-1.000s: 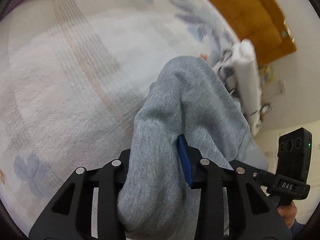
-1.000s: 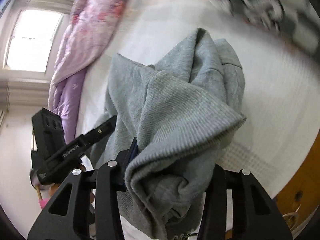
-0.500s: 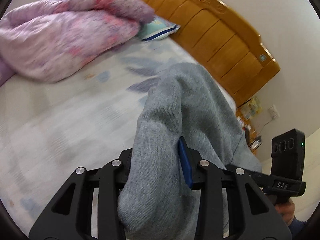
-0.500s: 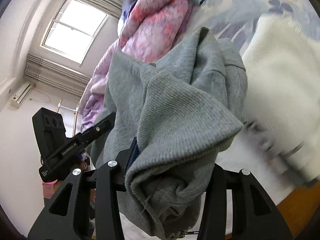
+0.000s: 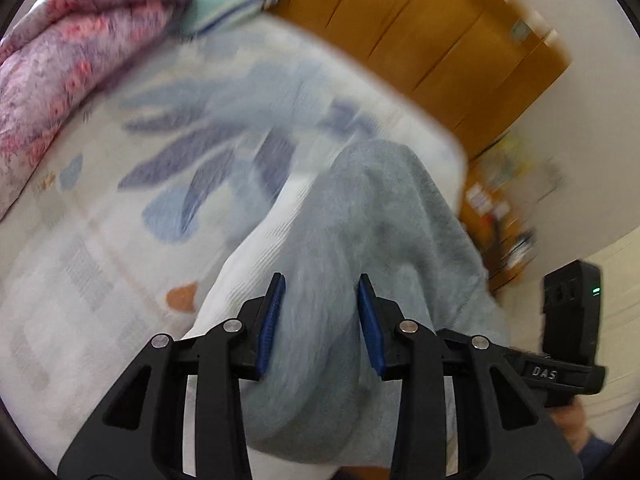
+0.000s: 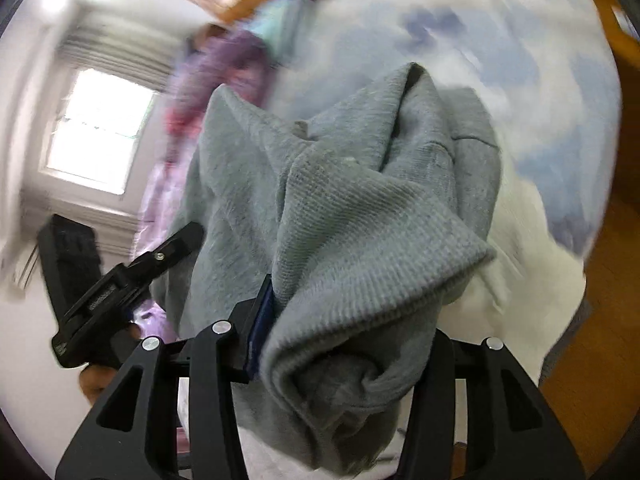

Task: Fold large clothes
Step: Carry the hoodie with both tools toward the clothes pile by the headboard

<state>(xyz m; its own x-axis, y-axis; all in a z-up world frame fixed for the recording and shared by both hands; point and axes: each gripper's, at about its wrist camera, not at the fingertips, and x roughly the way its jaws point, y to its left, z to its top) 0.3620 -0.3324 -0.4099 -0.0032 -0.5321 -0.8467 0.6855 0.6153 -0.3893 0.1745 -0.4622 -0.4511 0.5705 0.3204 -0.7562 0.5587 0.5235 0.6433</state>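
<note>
A folded grey sweatshirt [image 5: 360, 220] hangs between both grippers over the head end of the bed. In the left wrist view my left gripper [image 5: 320, 308] has its blue pads [image 5: 272, 320] either side of a thick grey fold, and the jaws are opening. Under the fold lies a white folded garment [image 5: 256, 256]. In the right wrist view the sweatshirt [image 6: 360, 200] bulges over my right gripper [image 6: 348, 308], whose jaws are opening too. One pad [image 6: 262, 312] touches the ribbed hem; the other is hidden under cloth.
The wooden headboard [image 5: 400, 28] runs along the far side of the flower-print sheet [image 5: 120, 200]. A pink-purple quilt [image 5: 60, 72] and a pillow [image 5: 228, 0] lie at the upper left. Beside the bed stands a cluttered nightstand [image 5: 500, 216]. The right wrist view shows a window [image 6: 100, 132].
Both grippers have carried the sweatshirt across the bed toward the headboard, over the white garment. The left gripper's pads stand wider apart, and both show.
</note>
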